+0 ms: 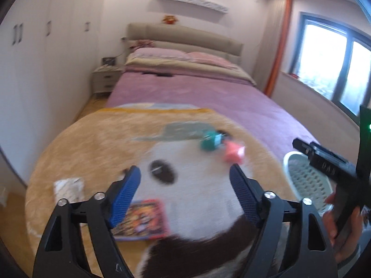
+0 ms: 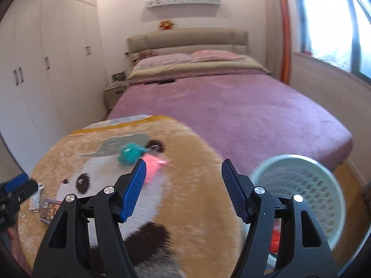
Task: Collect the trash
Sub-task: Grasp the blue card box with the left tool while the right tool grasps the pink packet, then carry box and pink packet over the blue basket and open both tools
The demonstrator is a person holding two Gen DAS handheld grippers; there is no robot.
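A teal wrapper (image 1: 209,140) (image 2: 129,153) and a pink wrapper (image 1: 233,153) (image 2: 151,167) lie on the panda blanket (image 1: 97,143) (image 2: 185,162). A colourful flat packet (image 1: 141,220) (image 2: 49,209) and a white wrapper (image 1: 69,188) (image 2: 36,199) lie nearer on its left side. My left gripper (image 1: 185,176) is open and empty above the blanket, short of the teal and pink wrappers. My right gripper (image 2: 183,170) is open and empty, its left finger just in front of the pink wrapper. A pale green mesh basket (image 2: 301,190) (image 1: 306,180) stands at the right with something red inside.
The blanket covers the foot of a bed with a purple cover (image 2: 231,106). White wardrobes (image 2: 46,69) line the left wall, with a nightstand (image 2: 114,91) beside the bed. A window (image 2: 329,23) is on the right. The right gripper's body (image 1: 324,162) shows in the left wrist view.
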